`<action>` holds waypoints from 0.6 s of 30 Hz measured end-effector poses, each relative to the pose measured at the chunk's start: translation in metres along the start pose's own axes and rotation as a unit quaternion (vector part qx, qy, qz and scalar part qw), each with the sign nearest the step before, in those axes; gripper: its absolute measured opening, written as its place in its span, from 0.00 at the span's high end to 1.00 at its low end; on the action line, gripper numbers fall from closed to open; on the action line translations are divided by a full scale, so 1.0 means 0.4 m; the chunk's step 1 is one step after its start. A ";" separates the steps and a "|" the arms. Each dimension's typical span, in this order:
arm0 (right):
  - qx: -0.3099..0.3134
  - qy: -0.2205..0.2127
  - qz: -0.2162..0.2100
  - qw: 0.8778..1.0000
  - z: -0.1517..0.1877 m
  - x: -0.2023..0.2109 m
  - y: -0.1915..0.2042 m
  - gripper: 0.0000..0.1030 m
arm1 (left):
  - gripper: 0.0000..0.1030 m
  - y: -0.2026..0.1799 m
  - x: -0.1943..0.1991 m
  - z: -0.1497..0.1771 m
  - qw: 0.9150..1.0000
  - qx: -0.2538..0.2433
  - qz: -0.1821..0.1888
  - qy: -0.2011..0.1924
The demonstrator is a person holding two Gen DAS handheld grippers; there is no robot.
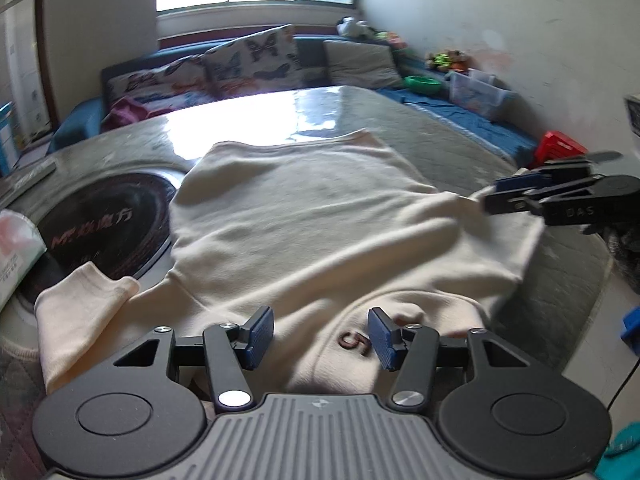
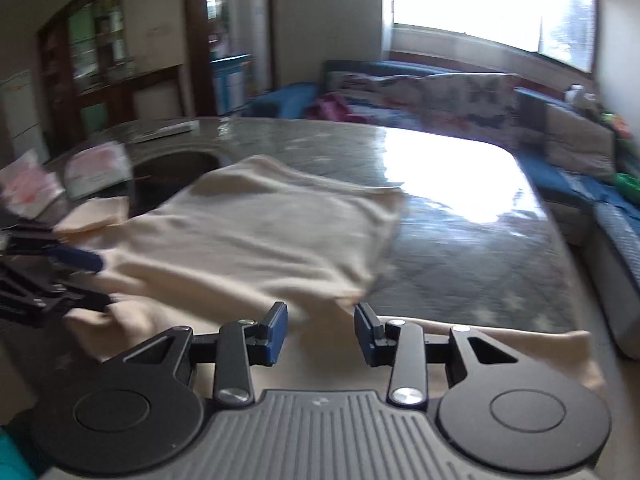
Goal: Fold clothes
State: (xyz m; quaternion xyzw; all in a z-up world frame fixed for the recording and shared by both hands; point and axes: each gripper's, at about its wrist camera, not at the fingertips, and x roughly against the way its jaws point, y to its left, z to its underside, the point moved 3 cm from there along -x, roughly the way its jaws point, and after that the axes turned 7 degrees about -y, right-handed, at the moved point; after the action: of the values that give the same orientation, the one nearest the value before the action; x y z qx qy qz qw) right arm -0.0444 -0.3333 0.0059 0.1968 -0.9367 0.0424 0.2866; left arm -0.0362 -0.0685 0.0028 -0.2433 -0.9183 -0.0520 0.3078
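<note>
A cream sweater (image 1: 304, 220) lies spread on the glossy grey table, its body folded over, one sleeve (image 1: 84, 292) sticking out at the near left. It also shows in the right wrist view (image 2: 272, 236). My left gripper (image 1: 321, 338) is open and empty, just above the sweater's near edge by a dark "5" mark (image 1: 354, 342). My right gripper (image 2: 321, 332) is open and empty over the sweater's near right edge; in the left wrist view it shows at the sweater's right side (image 1: 496, 196).
The table (image 2: 472, 232) holds a round black inset hob (image 1: 108, 220) at the left and tissue packs (image 2: 96, 172). A blue sofa with butterfly cushions (image 1: 248, 60) and toys stands beyond the table, under a bright window.
</note>
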 end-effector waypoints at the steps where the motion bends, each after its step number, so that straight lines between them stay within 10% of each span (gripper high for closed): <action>1: 0.007 0.005 -0.022 1.000 -0.002 -0.005 0.030 0.64 | 0.47 -0.002 0.004 0.002 1.000 -0.004 0.006 -0.001; 7: 0.062 0.033 -0.106 0.992 0.004 -0.021 0.173 0.64 | 0.49 -0.038 0.016 0.012 0.998 -0.043 0.042 -0.004; 15: 0.110 0.050 -0.123 0.985 0.039 -0.032 0.251 0.65 | 0.95 -0.060 -0.004 0.029 0.996 -0.069 0.057 -0.007; 18: 0.123 0.047 -0.117 0.984 0.045 -0.033 0.261 0.86 | 0.98 -0.063 0.015 0.025 0.995 -0.068 0.069 -0.017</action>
State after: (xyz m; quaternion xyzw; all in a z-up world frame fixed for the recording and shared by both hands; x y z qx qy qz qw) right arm -0.0849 -0.2366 -0.0128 0.3362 -0.8805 0.1329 0.3067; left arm -0.0578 -0.0858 -0.0005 -0.3276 -0.8986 -0.0893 0.2777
